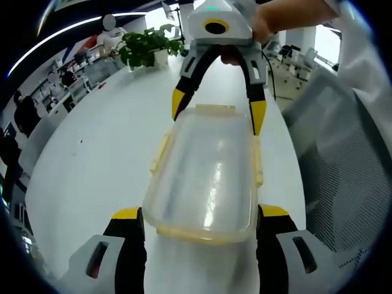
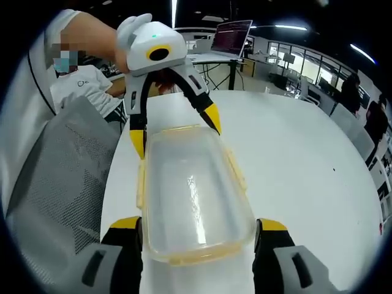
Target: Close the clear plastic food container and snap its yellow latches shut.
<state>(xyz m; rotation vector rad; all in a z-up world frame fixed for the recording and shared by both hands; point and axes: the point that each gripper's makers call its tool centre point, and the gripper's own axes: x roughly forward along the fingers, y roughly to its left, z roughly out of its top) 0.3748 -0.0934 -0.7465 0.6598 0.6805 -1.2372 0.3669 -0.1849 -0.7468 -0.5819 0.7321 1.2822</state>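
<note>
The clear plastic container [image 1: 205, 177] lies lengthwise on the white table [image 1: 92, 153] with its lid resting on top. Yellow latches [image 1: 160, 150] stick out along its sides and ends. My left gripper [image 1: 199, 214] is open, with its yellow-tipped jaws flanking the container's near end. My right gripper [image 1: 217, 109] faces it from the far end, also spread, one tip by each corner. In the right gripper view the same container [image 2: 193, 196] sits between my right gripper's [image 2: 199, 225] jaws, and the left gripper [image 2: 174, 131] straddles the far end. I cannot tell whether any jaw touches the container.
A grey mesh chair [image 1: 343, 165] [image 2: 55, 177] stands close along one long edge of the table. A potted plant [image 1: 147, 49] sits at one far end and an open laptop [image 2: 231, 37] on a desk beyond the other. Bare tabletop [image 2: 306, 153] stretches away on the side opposite the chair.
</note>
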